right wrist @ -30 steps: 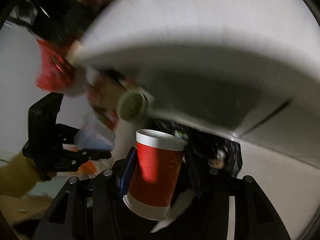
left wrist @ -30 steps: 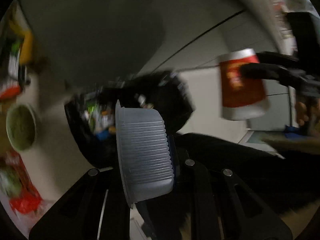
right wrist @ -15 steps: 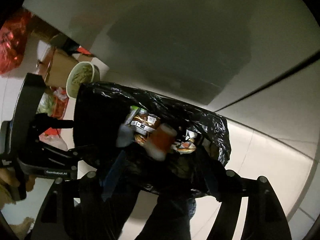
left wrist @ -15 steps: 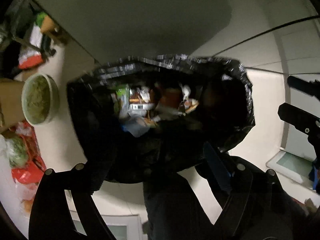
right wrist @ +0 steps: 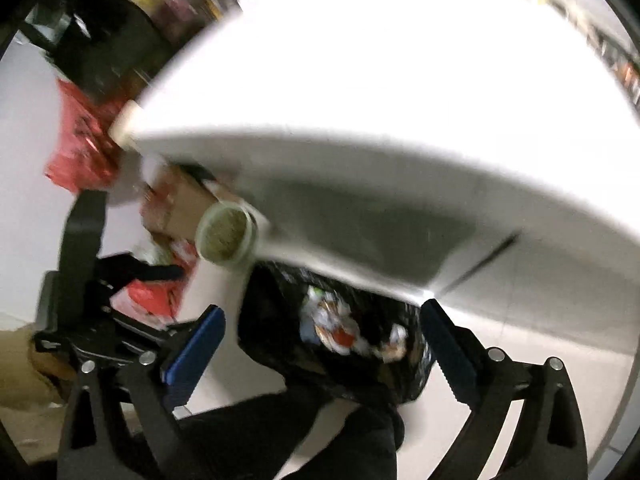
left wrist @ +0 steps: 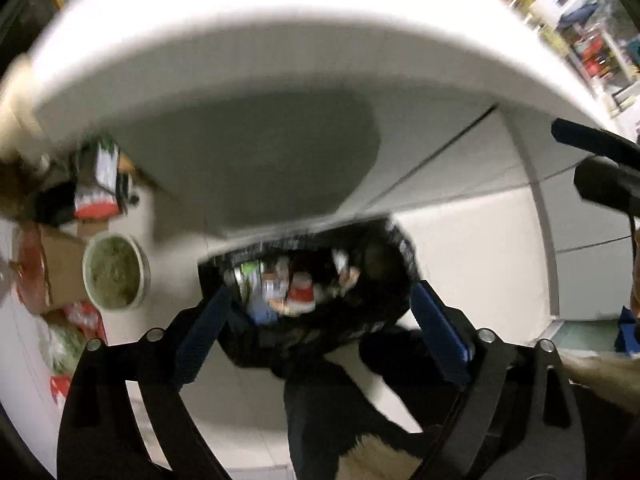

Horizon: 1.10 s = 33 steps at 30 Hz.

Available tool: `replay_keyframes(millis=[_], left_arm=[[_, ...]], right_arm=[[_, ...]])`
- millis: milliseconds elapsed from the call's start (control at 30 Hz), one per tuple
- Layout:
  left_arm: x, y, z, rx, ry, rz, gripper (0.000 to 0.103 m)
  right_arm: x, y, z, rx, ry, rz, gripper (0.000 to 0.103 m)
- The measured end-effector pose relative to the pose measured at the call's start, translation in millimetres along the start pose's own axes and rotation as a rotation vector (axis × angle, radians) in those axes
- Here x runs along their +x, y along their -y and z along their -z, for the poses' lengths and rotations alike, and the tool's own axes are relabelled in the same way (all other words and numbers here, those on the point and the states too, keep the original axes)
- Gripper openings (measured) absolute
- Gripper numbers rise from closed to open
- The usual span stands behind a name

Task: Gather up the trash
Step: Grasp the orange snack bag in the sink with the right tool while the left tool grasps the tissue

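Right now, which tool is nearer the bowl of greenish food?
Left. The left tool hangs over the black bag on the bowl's side; the right tool is across the bag, farther off.

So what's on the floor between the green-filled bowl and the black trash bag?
Nothing: in the left wrist view only bare pale floor separates the bowl from the trash bag. The right wrist view agrees.

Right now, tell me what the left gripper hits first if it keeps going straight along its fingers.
Most likely the open black trash bag and the litter inside; the left gripper is open and empty. Depth is unclear.
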<state>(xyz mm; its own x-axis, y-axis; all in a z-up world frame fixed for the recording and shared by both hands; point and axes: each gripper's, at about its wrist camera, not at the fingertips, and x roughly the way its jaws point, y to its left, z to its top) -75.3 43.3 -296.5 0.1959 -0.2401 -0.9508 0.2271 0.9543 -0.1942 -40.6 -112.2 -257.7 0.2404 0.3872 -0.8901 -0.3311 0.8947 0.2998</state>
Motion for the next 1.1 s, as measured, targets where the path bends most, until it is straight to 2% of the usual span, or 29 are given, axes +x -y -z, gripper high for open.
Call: replay_keyframes(millis=[67,167,300,400,500,633,800,867,900,933,1000,1033,1100], left_arm=[[-24.1,10.5,-14.6,0.019,0.071,-0.001,0.089],[-45.1,20.4,-34.6,0.040,0.154,-0.020,0.089],[-58.4,25.7,-54.2,0.041,0.222,-0.015,0.089],[-53.0,27.1,-63.8,0.017,0.217,-0.020,0.089],[-47.4,28.0,-70.5,-0.020,0.207,-0.015,0.089],[-51.4,23.1,-74.4,-0.066,0.189,-0.028,0.089],[-50.1,16.4,-70.5,-0.118,0.173,-0.054,0.089],[-49.7,13.6,-69.4,-0.137,0.168,-0.060,0.089],[-49.1,12.8,-69.6,-0.142,0.167,-0.063,0.089],[-48.3,11.8,-70.6,-0.146,0.163,-0.064,0.089],[-47.9,11.0,-72.9,-0.149,0.164,-0.062,0.089],[-48.9,10.3,-75.5,-0.147,0.170,-0.062,0.089],[-53.0,7.2,-83.1,-0.145,0.189,-0.060,0.089]], right_arm=[[-37.7,-1.8,-16.6,-0.010,0.080,-0.007,0.097],[-78.1,12.4,-41.7,0.019,0.187,0.032,0.097],[-123.9,74.4,-86.0,0.159,0.349,0.145,0.097],[-142.2,142.5,-117.2,0.320,0.441,0.224,0.097],[-141.1,215.4,-149.2,0.476,0.443,0.282,0.097],[-115.9,306.4,-174.3,0.663,0.357,0.341,0.097],[-84.2,375.9,-182.2,0.840,0.270,0.312,0.088],[-72.9,388.6,-183.8,0.883,0.222,0.286,0.081],[-67.4,392.9,-184.0,0.902,0.204,0.262,0.074],[-65.6,394.8,-185.0,0.907,0.208,0.242,0.056],[-62.5,397.9,-186.1,0.909,0.215,0.185,0.041],[-61.7,395.9,-185.3,0.913,0.219,0.146,0.026],[-70.7,391.8,-185.4,0.903,0.257,0.115,0.021]])
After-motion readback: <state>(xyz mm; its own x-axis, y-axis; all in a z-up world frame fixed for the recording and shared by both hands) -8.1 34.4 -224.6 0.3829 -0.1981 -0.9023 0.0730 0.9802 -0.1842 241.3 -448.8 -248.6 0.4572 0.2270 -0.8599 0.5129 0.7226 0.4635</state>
